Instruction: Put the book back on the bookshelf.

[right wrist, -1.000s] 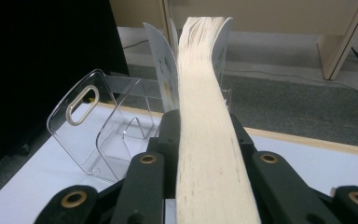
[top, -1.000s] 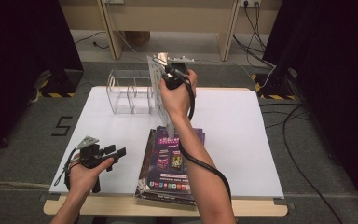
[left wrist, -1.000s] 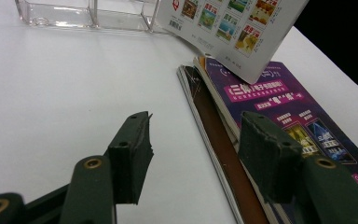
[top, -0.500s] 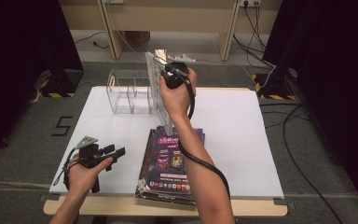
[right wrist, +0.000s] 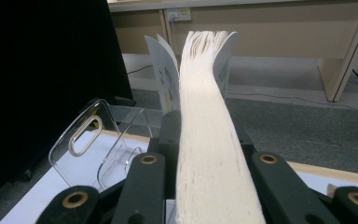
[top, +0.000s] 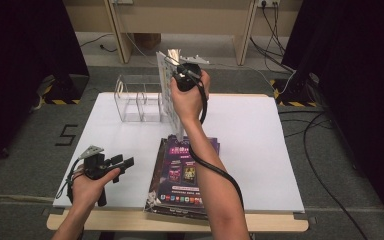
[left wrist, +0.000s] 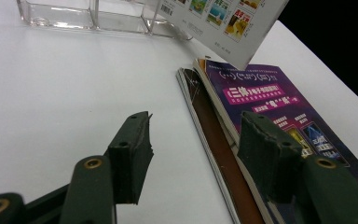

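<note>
**Right gripper lifts a magazine beside the clear rack**

Right gripper [top: 186, 79] sits at the upper centre of the high view, its jaws pinching a magazine [top: 167, 92] that stands on edge above the table. In the right gripper view the pale page edges [right wrist: 209, 140] run straight up the middle of the frame between the two black jaws, pressed on both sides, and the top pages fan apart near the upper centre. The jaws are partly closed, only as wide as the magazine's thickness.

The clear acrylic rack [top: 139, 99] stands at the upper left of the white table [top: 260, 150], just left of the lifted magazine. Its dividers form several slots, and all the slots that can be seen hold nothing. In the right gripper view the rack's end panel with an oval handle cut-out [right wrist: 86, 135] appears at the lower left, close beside the jaws. The held magazine's lower corner hangs just in front of the rack and over the top of a stack of magazines [top: 182, 172] lying flat at the lower centre of the table, purple cover up.

Left gripper [top: 121, 163] rests low at the lower left of the high view, held in a hand [top: 87, 185]. Its jaws are spread and hold nothing; in the left gripper view the stack's edge [left wrist: 214, 140] lies between and beyond them.
</note>
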`<state>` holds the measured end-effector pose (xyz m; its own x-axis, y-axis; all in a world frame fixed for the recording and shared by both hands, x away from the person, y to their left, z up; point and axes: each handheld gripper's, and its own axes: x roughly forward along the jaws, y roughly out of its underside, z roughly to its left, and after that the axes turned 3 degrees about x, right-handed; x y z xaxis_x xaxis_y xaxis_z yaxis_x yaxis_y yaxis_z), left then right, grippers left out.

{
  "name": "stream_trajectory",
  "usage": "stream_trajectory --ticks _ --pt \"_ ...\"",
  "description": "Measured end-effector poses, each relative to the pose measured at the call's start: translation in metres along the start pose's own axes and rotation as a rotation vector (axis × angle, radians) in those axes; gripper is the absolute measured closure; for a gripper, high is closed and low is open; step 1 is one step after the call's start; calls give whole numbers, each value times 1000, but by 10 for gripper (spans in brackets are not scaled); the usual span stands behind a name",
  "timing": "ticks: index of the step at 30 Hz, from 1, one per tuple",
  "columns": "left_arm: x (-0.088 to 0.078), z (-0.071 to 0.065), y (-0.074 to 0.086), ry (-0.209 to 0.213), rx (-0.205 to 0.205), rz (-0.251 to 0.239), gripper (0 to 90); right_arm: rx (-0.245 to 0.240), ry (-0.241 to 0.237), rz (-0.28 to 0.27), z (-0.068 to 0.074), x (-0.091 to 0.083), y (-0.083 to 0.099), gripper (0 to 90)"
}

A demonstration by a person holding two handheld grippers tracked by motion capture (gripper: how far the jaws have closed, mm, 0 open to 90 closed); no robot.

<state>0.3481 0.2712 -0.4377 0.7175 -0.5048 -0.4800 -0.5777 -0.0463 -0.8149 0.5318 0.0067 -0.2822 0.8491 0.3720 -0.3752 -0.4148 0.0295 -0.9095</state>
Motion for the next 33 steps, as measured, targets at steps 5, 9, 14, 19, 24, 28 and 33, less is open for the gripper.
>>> stream_trajectory --ticks 5,9,14,19,24,28,33 --pt "1 1 2 -1 2 6 429 8 -2 -12 1 4 2 743" --pt "1 1 2 0 4 6 429 10 -5 1 1 8 1 743" --pt "0 1 2 -2 -1 4 429 4 -3 -15 2 12 1 743" --pt "0 3 2 -5 -7 0 429 4 2 -23 1 17 -3 743" --pt "0 5 2 -10 -9 0 429 -8 -1 -29 2 24 -5 743" --pt "-1 5 2 -13 -10 0 429 -12 2 -41 2 29 0 743" --pt "-1 5 2 -11 -8 -1 431 -40 20 -55 6 33 11 743"
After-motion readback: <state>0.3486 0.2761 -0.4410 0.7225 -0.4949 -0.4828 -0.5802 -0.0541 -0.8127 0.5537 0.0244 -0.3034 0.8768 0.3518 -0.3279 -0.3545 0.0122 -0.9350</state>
